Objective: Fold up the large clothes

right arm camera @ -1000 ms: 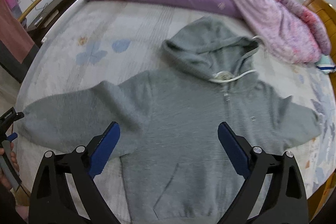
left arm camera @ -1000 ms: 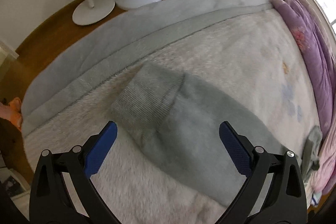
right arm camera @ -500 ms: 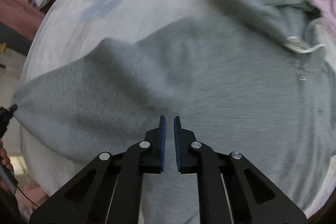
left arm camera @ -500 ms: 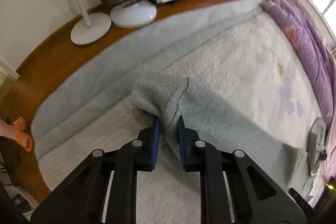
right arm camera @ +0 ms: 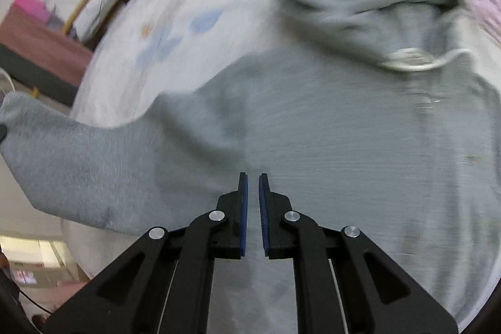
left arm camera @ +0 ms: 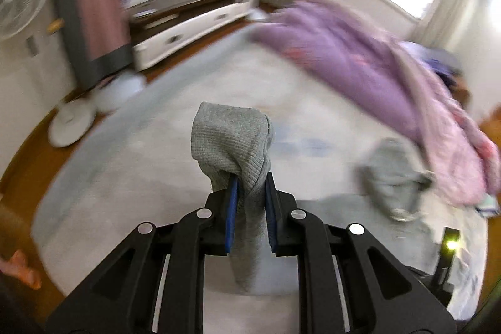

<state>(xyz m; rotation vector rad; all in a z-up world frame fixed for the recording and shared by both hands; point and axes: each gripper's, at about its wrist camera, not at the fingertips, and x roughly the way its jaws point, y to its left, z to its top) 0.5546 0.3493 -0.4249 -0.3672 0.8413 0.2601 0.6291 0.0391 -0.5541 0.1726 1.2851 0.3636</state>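
Here the left hand-held gripper (left arm camera: 250,182) pinches the sleeve cuff (left arm camera: 230,143); the right hand-held gripper (right arm camera: 253,177), pressed together, points downward.

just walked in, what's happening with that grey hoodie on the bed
A person with a handheld gripper in each hand is folding a grey hoodie spread on the bed. The left gripper is shut on the ribbed sleeve cuff and has it raised off the bedding. The right gripper, closed and with nothing visibly between its pads, is over the hoodie's body near the sleeve. A purple quilt is bunched at the bed's far side.
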